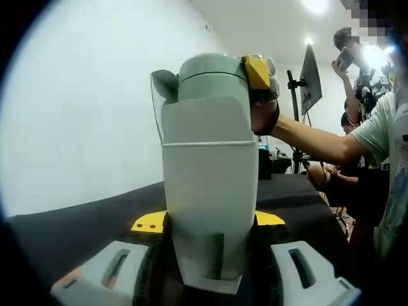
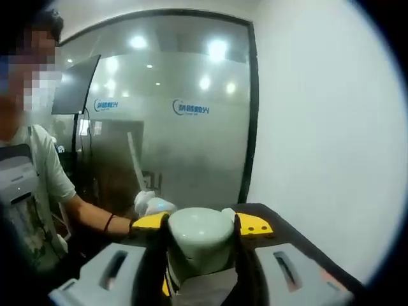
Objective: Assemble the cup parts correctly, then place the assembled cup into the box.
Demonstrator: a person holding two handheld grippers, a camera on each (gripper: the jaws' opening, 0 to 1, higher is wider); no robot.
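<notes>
We found the pale grey-green cylindrical cup [image 1: 213, 73] seated partway in the tall white cardboard box [image 1: 210, 191], its top standing above the open flaps. Our left gripper [image 1: 207, 248] was clamped on the box's lower walls, jaws pressed against both sides. Our right gripper [image 2: 203, 245] was closed around the cup's rounded top [image 2: 199, 239], yellow jaw tips hugging it; in the left gripper view it [image 1: 258, 76] came in from the right at the cup's rim.

We judged the cup rigid, smooth and likely slippery, best held at the top as it was. The box looked light and thin-walled, apt to buckle if squeezed hard, so low on its sides seemed the better hold.

The box walls hid the cup's lower body, so we could not tell how deep it sat, nor whether its parts were fully joined.
</notes>
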